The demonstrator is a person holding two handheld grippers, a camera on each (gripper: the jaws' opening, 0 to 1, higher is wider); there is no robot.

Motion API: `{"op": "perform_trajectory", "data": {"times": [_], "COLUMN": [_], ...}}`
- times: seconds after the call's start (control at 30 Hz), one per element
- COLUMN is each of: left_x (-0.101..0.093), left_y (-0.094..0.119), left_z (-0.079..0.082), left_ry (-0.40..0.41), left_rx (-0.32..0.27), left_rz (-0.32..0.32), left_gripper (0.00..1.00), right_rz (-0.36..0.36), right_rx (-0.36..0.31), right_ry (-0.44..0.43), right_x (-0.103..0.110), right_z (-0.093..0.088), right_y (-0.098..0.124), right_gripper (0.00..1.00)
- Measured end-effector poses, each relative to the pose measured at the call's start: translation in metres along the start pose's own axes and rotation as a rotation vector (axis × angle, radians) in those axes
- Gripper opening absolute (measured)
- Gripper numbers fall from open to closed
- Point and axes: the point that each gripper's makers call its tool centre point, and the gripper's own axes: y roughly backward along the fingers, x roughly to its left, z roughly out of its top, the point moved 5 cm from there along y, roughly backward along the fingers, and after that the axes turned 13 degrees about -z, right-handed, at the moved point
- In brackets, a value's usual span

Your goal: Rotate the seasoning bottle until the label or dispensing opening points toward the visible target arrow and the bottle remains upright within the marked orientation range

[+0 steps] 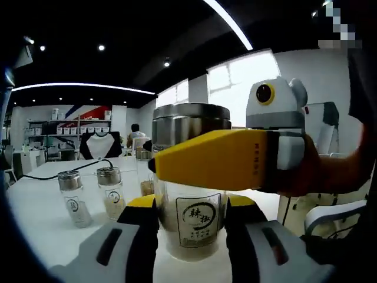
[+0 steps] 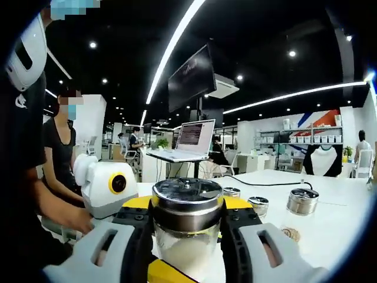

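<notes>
Near the worktop's front edge, clear glass seasoning bottle (image 1: pixel 191 203) with steel lid and printed label upright, clamped low by the left gripper (image 1: pixel 191 221). Around the lid, right gripper (image 2: pixel 187 227) closed, its yellow jaw crossing the glass in the left gripper view. Beyond, toward the left edge, two small steel-capped glass shakers (image 1: pixel 72 197) standing apart, open white worktop (image 1: pixel 41 203) around them, black cable (image 1: pixel 65 170) trailing behind. Farther off, open laptop (image 2: pixel 193 138) on a desk, shelving along the back wall.
</notes>
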Motion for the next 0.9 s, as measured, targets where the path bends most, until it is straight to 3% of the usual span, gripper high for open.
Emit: {"op": "perform_trajectory", "data": {"times": [0.17,0.3,0.4,0.47,0.53,0.7,0.9], "left_x": [-0.005,-0.007,-0.003,0.001,0.001,0.004,0.005], "left_y": [-0.001,0.0,0.002,0.002,0.001,0.0,0.003], "left_z": [0.002,0.003,0.008,0.01,0.009,0.005,0.002], "left_ry": [0.028,0.008,-0.04,-0.118,-0.112,-0.146,-0.153], "left_rx": [-0.033,-0.013,-0.001,0.045,0.055,0.089,0.097], "left_rz": [-0.079,-0.056,0.036,0.12,0.122,0.222,0.266], "left_gripper": [0.45,0.45,0.45,0.45,0.44,0.44,0.45], "right_rz": [0.064,0.066,0.029,-0.039,-0.076,-0.207,-0.227], "right_rx": [-0.001,-0.005,-0.037,-0.05,-0.045,-0.018,0.006], "right_ry": [-0.01,-0.044,-0.095,-0.155,-0.195,-0.223,-0.162], "right_x": [0.002,0.002,-0.001,-0.005,-0.008,-0.01,-0.004], "right_z": [0.004,0.004,0.008,0.009,0.007,0.002,0.0], "right_y": [0.004,0.004,0.003,0.001,-0.001,-0.004,-0.005], "right_gripper": [0.42,0.42,0.43,0.44,0.44,0.44,0.44]}}
